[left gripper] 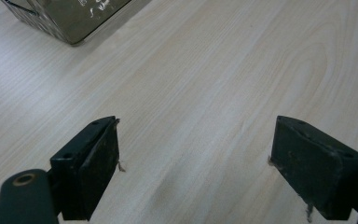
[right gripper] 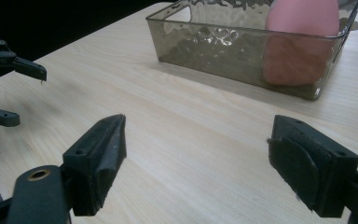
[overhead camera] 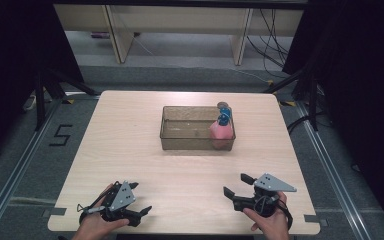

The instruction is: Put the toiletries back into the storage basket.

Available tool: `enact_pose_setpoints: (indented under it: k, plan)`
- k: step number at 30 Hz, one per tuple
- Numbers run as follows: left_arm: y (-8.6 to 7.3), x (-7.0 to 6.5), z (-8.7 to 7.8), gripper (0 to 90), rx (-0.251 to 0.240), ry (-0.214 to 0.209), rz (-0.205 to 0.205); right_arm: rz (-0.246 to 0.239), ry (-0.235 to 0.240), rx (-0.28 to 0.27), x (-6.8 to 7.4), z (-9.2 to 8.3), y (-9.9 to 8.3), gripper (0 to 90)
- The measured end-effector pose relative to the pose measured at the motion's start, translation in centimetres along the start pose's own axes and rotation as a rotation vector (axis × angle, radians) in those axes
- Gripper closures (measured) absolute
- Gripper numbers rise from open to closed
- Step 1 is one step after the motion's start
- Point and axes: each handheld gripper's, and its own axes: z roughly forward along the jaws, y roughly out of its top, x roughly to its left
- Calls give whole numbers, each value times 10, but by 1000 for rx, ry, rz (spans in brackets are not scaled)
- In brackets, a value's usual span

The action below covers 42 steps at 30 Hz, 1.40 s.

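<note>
On the near edge of the wooden table (overhead camera: 130, 150) we hold both tools low, and neither touches any object. Our left gripper (overhead camera: 139, 199) rests at the near left with its jaws spread wide and empty, and in the left gripper view we see bare wood between them. Our right gripper (overhead camera: 234, 184) sits at the near right, also spread and empty, and it looks toward the far middle of the table.

Far from both hands, near the middle of the table, stands the clear tinted bin (overhead camera: 170, 131). Inside it, at its right end, the pink bottle (overhead camera: 221, 131) stands with its blue top (overhead camera: 224, 119); in the right gripper view the pink body (right gripper: 303, 18) rises above the rim of the bin.

We judge that the step in hand is the approach to this bottle, and that the right gripper is better placed for it. To do it well, we should come from above the rim, not through the wall, and keep the jaws spread until they stand on both sides of the pink body. We should close low enough on the body, because the shape narrows toward the top and could slip. The left gripper may steady the bin if it slides.
</note>
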Motion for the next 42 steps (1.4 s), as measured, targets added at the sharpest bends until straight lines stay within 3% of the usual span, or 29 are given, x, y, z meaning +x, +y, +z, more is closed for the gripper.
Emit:
enact_pose_setpoints:
  k: [1,4,5,6,7,9,10,12,13,15,18,19,20,21,25,26,27,30,32,36,38,41,42]
  plan:
    - [0,0,0,149,1,-2,2,-38,-5,-6,-3,-1,0,201]
    - [0,0,0,149,1,2,2,-10,1,-1,0,-1,-3,201]
    - [0,0,0,149,1,1,1,-43,-10,-12,-2,-1,-3,200]
    - [0,0,0,149,0,1,1,-8,2,9,0,-2,-4,200]
    - [0,1,0,149,0,2,0,-21,-2,13,0,-2,-4,199]
    - [0,1,0,149,0,2,0,10,12,7,2,-2,-6,192]
    - [0,0,0,149,0,2,0,-22,8,6,0,-1,-7,189]
    - [0,0,0,149,1,2,0,-21,5,16,0,-2,-8,177]
    - [0,0,0,149,0,6,0,20,9,23,2,-3,-9,174]
    - [0,1,0,149,1,6,1,-25,3,22,0,-3,-9,166]
    - [0,1,0,149,8,7,7,-17,6,33,1,-5,-11,160]
    - [0,1,0,149,4,8,4,10,10,16,2,-5,-13,158]
    - [0,1,0,149,6,4,4,-15,8,9,0,-5,-13,158]
    - [0,1,-1,149,6,5,4,20,15,13,3,-6,-13,158]
    - [-1,1,0,149,1,16,3,-7,-17,30,0,-11,-14,157]
    - [-1,0,0,149,-1,16,0,49,-12,49,4,-13,-15,158]
    - [0,0,0,149,6,9,2,-4,-13,27,0,-12,-16,157]
    - [-1,1,-1,149,7,10,5,24,-13,15,1,-12,-19,158]
    - [0,1,-1,149,7,6,5,1,-31,31,-1,-16,-19,158]
    - [0,1,-1,149,7,7,5,10,-13,8,-1,-18,-22,158]
    - [0,1,-1,149,1,5,-1,9,-30,11,-1,-20,-23,157]
    - [-1,1,-1,149,-1,2,-4,43,-28,34,2,-23,-24,157]
    - [-1,0,0,149,-9,2,-13,15,-31,14,0,-23,-25,158]
